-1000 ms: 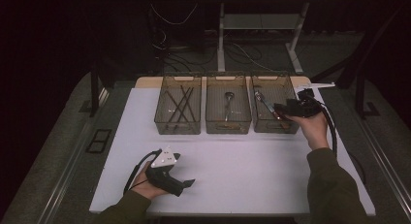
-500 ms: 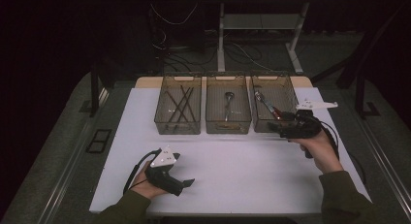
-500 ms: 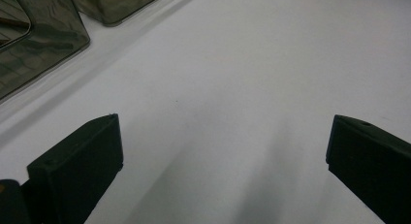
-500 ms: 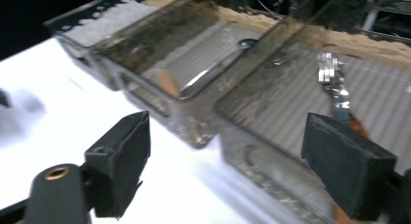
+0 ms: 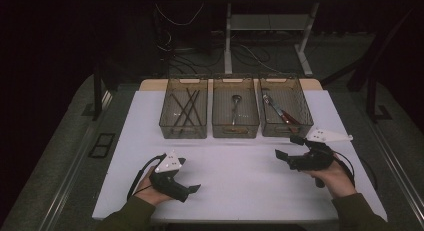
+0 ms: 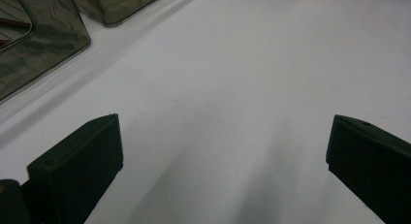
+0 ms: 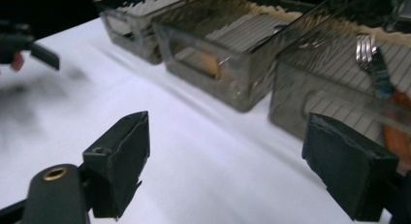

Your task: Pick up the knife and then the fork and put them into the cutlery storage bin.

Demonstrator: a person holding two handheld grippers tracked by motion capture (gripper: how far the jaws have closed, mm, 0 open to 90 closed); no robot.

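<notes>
Both grippers empty, cutlery sorted in bins.
Right gripper [image 5: 286,147] jaws just opened, nothing between them; left gripper [image 5: 196,189] released too. Fork [image 7: 371,59] sits in right bin [image 5: 306,122]. Risk: low re-approach clips bin wall, shoves bins.

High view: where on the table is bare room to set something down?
The white tabletop between the left gripper and right gripper, in front of the three bins, is bare. The bin row is crowded.
</notes>
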